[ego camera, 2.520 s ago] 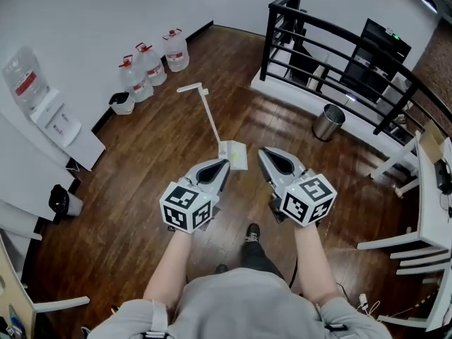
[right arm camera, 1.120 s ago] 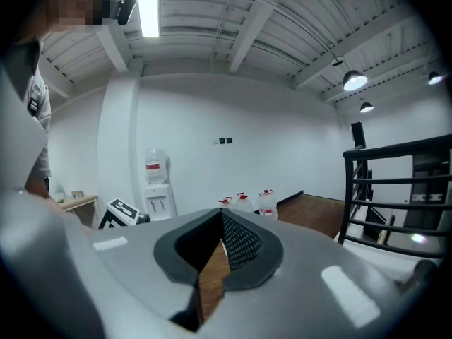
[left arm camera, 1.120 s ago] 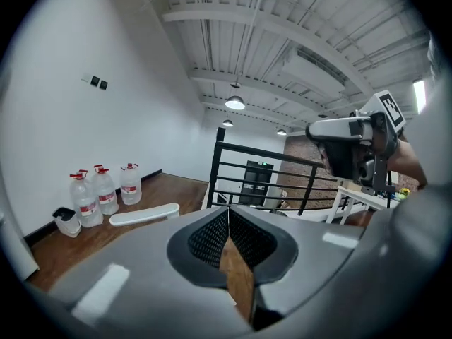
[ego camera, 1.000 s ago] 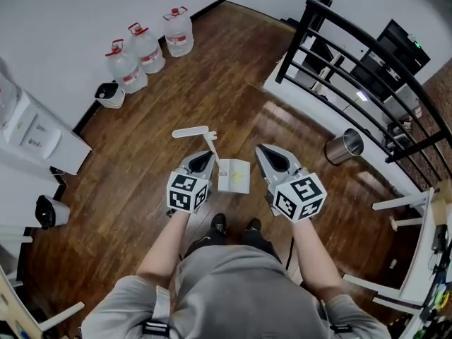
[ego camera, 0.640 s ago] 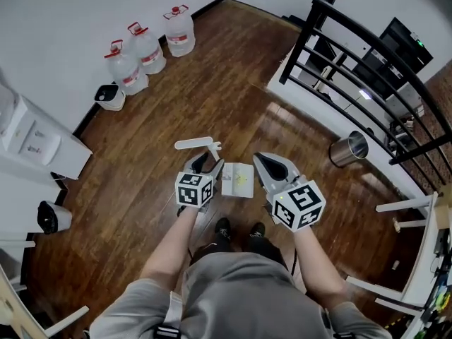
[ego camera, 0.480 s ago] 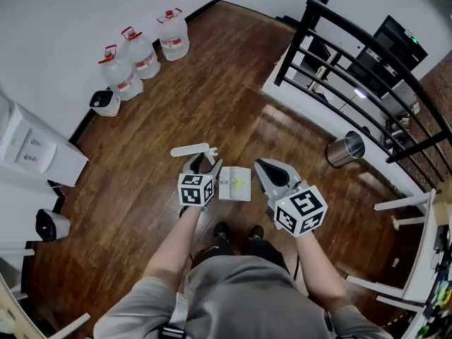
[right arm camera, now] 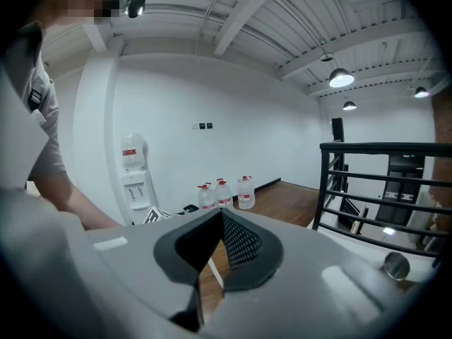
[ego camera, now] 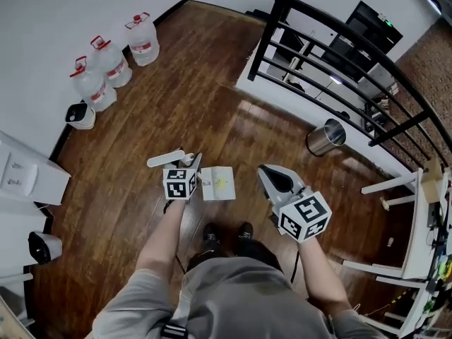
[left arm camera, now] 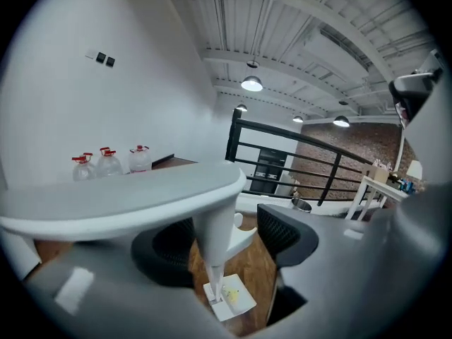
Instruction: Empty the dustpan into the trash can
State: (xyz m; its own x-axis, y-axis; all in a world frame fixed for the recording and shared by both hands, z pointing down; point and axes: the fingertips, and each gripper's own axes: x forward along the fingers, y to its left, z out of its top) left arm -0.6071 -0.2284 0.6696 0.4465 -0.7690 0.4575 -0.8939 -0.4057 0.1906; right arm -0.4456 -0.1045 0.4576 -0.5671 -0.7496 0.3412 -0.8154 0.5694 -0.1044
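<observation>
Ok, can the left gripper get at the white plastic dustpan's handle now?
Probably yes: the left gripper's fingers have just been opening, and the white plastic dustpan's handle stands between them, nothing else in the way.

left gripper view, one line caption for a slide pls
Left tongs, just opened, straddle the upright white handle of the dustpan, which sits on the wood floor.

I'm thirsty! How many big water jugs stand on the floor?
3 jugs in a row along the white wall: one nearest the railing, one in the middle, one beside the small white bin. None hidden.
</observation>
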